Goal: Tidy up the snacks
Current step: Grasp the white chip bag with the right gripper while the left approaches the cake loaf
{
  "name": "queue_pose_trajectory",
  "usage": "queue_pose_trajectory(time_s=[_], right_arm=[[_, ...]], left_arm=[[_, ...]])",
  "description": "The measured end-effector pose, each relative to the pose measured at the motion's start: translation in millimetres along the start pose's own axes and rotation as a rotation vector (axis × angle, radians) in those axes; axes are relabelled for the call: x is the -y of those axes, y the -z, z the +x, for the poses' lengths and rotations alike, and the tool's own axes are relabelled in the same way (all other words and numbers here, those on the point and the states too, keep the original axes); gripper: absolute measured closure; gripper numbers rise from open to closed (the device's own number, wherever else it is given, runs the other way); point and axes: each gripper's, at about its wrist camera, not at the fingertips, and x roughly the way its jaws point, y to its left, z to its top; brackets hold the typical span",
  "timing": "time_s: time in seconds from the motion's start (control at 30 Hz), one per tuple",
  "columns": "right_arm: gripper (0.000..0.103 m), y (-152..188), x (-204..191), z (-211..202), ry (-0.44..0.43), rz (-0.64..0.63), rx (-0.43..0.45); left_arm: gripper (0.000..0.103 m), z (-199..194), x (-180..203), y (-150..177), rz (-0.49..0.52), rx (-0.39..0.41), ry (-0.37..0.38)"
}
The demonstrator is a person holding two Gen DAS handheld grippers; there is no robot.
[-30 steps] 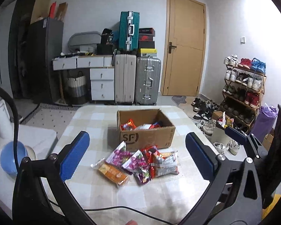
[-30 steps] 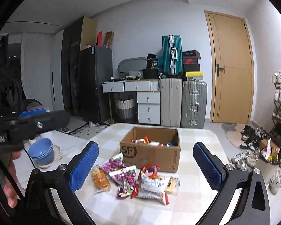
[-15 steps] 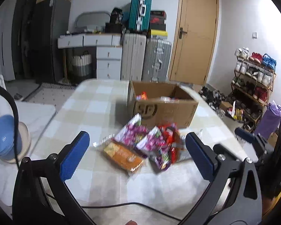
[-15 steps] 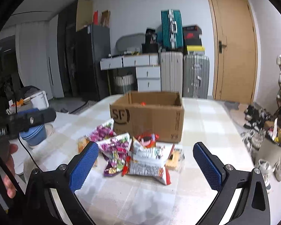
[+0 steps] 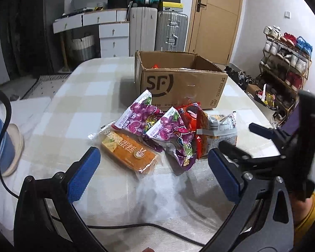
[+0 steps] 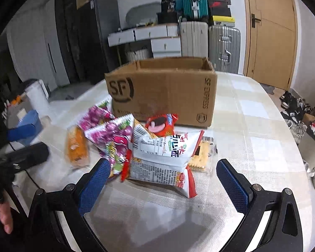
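Note:
An open cardboard box (image 5: 178, 84) marked SF stands on the checked table (image 5: 90, 96), also in the right wrist view (image 6: 163, 92). A pile of snack packets lies in front of it: an orange cake pack (image 5: 130, 150), two purple candy bags (image 5: 140, 117), a red packet (image 6: 160, 125), a white chip bag (image 6: 163, 157) and a cracker pack (image 6: 200, 156). My left gripper (image 5: 155, 172) is open and empty, just short of the orange cake pack. My right gripper (image 6: 163, 180) is open and empty, its jaws either side of the white chip bag's near end.
A blue bowl on a plate (image 5: 2, 147) sits at the left table edge, with a white kettle (image 6: 37, 96) behind. A black cable (image 5: 136, 226) crosses the near table. A shoe rack (image 5: 283, 63) stands to the right; suitcases (image 5: 170, 31) and drawers at the back.
Both grippers have moved forward and down toward the snack pile, which now looms larger. Both stay open.

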Motion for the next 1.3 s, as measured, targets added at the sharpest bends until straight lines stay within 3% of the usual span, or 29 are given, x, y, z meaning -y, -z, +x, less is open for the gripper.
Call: queue_pose_trajectory(time_s=[0.1, 0.43, 0.47, 0.5, 0.63, 0.7, 0.87, 1.03, 1.1, 1.3], right_arm=[[0.000, -2.3, 0.8, 15.3, 0.035, -0.009, -0.039], [0.001, -14.3, -3.2, 54.9, 0.014, 0.035, -0.124], [0.004, -14.7, -4.1, 58.1, 0.009, 0.035, -0.135], [0.015, -14.9, -4.7, 61.6, 0.003, 0.034, -0.146], [0.036, -16.8, -4.3, 63.6, -0.038, 0.033, -0.146], [0.042, -16.3, 1.1, 62.1, -0.064, 0.061, -0.149], [0.046, -13.7, 6.6, 57.4, -0.094, 0.063, -0.160], [0.047, -14.9, 11.1, 55.9, -0.115, 0.070, -0.164], [0.047, -12.1, 12.4, 55.0, -0.117, 0.075, -0.163], [0.047, -9.8, 18.7, 51.5, -0.125, 0.081, -0.160]], left_arm=[[0.001, 9.6, -3.3, 0.4, -0.025, -0.020, 0.006], [0.001, 30.0, -9.8, 2.1, -0.085, -0.110, 0.009], [0.001, 30.9, -11.2, 2.5, -0.088, -0.118, 0.003], [0.001, 32.8, -12.6, 3.3, -0.091, -0.127, -0.003], [0.001, 42.2, -24.6, 3.6, -0.133, -0.153, -0.019], [0.001, 45.6, -32.2, 3.9, -0.166, -0.156, -0.010], [0.001, 63.1, -32.3, -1.9, -0.207, -0.189, 0.063], [0.001, 78.6, -15.9, -15.5, -0.158, -0.197, 0.092], [0.001, 83.3, -17.1, -20.2, -0.155, -0.207, 0.069], [0.001, 78.5, -73.0, -10.2, -0.344, -0.248, 0.049]])
